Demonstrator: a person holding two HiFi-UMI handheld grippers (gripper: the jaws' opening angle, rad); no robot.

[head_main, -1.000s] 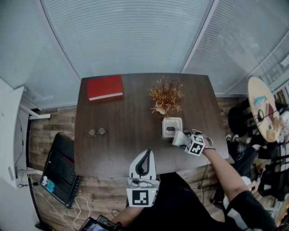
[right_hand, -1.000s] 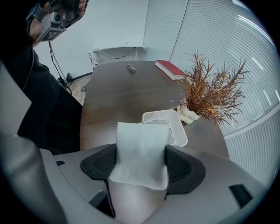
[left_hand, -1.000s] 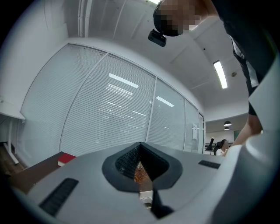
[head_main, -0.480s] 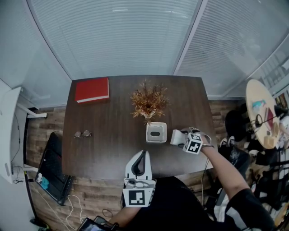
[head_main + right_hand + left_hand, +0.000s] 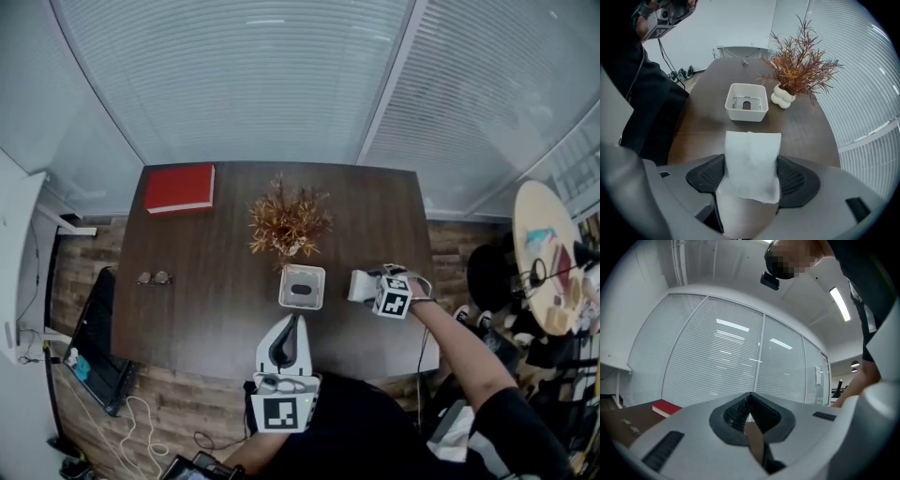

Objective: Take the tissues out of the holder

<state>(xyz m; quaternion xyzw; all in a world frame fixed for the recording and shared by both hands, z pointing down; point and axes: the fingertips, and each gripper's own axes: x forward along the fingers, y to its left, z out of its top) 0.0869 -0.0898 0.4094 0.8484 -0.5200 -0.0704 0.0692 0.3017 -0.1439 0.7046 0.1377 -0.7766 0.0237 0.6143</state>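
Note:
The white tissue holder [image 5: 287,287] stands on the dark table [image 5: 206,309] in front of a dried-plant vase [image 5: 286,225]. In the right gripper view the holder [image 5: 745,115] shows only its bare inside with a slot. My right gripper [image 5: 362,285] hangs to the holder's right, clear of it, shut on a folded stack of white tissues [image 5: 753,145] that stands up between its pads [image 5: 710,176]. My left gripper [image 5: 295,321] hovers at the table's near edge just below the holder, shut and holding nothing; its tips meet in the left gripper view [image 5: 751,396].
A red book [image 5: 178,187] lies at the table's far left corner, and a pair of glasses [image 5: 152,277] sits near the left edge. Window blinds run behind the table. A round side table [image 5: 548,253] with clutter stands to the right.
Both grippers have shifted to the right along the table. The right one, still gripping the tissues, now stands farther from the holder. The head view has swung, sliding the table leftward in the picture.

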